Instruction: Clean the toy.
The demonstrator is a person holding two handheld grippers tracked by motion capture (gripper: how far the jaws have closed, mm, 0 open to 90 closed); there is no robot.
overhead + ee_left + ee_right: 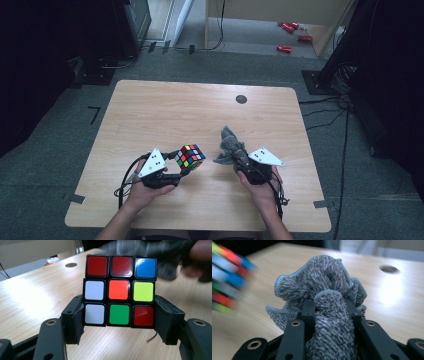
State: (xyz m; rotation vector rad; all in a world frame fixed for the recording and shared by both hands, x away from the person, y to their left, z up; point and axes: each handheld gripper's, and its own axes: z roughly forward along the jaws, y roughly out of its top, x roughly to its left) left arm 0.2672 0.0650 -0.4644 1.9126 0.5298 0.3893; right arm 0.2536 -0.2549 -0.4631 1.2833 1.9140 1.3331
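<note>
The bench [150,115] fills the middle of the high view, a pale wooden top with a small dark round hole [241,99] near its far edge. Lower left of centre in that frame, the left hand-held gripper [182,167] holds a colour-puzzle cube [190,156]; lower right of centre, the right hand-held gripper [235,157] holds a grey cloth [229,145], bunched up and seemingly raised off the wood.

The likeliest trouble, as I judge it, is the cube slipping or twisting. In the left gripper view the pads press only on the bottom row of the cube [119,290], so a firm rub from the cloth against its upper rows could lever it out of the grip or turn one layer. The cloth [322,290] could also snag on a cube edge, or slide through if pulled hard, since it is a soft wad.

The left hand-held gripper [120,322] is closed on the cube, one pad on each side face, the cube upright with its red, white, orange, yellow, green and blue squares toward the camera. The right hand-held gripper [329,307] is clamped on the cloth, a thick fold squeezed between its jaws, the rest of the cloth puffing out above them. The two things are near each other but apart.
</note>
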